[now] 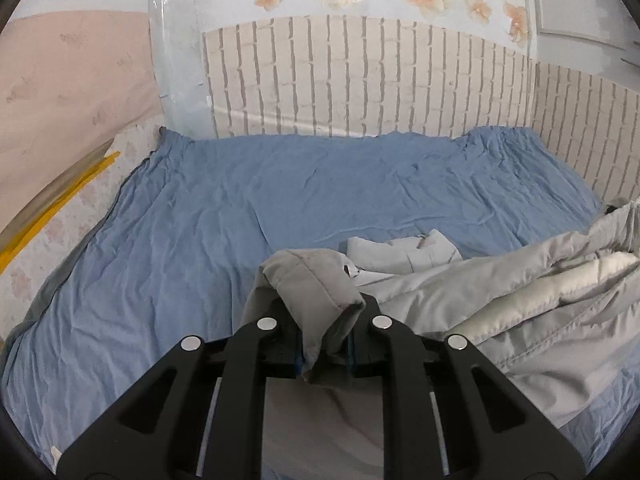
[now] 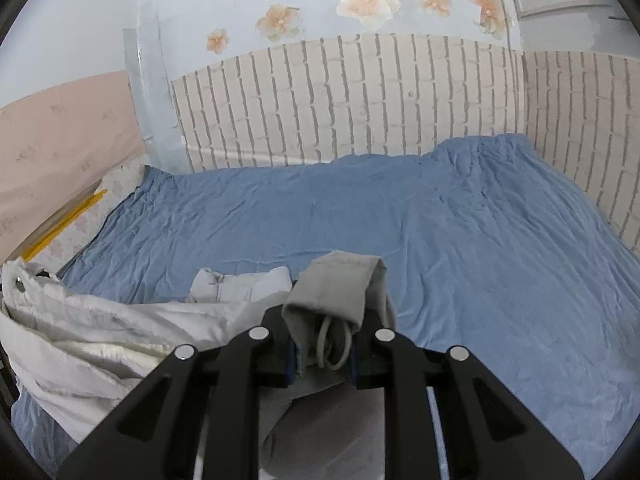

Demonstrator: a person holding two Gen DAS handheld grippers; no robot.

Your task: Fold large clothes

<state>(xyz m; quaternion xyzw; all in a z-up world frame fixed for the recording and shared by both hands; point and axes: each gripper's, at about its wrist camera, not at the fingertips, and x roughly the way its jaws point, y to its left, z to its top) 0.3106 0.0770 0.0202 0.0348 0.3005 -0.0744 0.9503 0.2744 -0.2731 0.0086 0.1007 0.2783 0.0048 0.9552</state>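
Observation:
A light grey padded jacket (image 1: 500, 304) lies bunched on the blue bed sheet (image 1: 240, 208). In the left wrist view my left gripper (image 1: 325, 344) is shut on a grey fold of the jacket's edge, which drapes over the fingers. The rest of the jacket trails off to the right. In the right wrist view my right gripper (image 2: 323, 344) is shut on another grey edge of the jacket (image 2: 100, 332), with a drawcord loop (image 2: 332, 344) between the fingers. The jacket's bulk lies to the left there, on the blue sheet (image 2: 460, 232).
The bed sits against a brick-pattern wall (image 1: 360, 80) at the back and on the right. A peach curtain (image 1: 60, 92) and yellow rods (image 1: 52, 208) stand to the left of the bed. Wide bare sheet lies ahead of both grippers.

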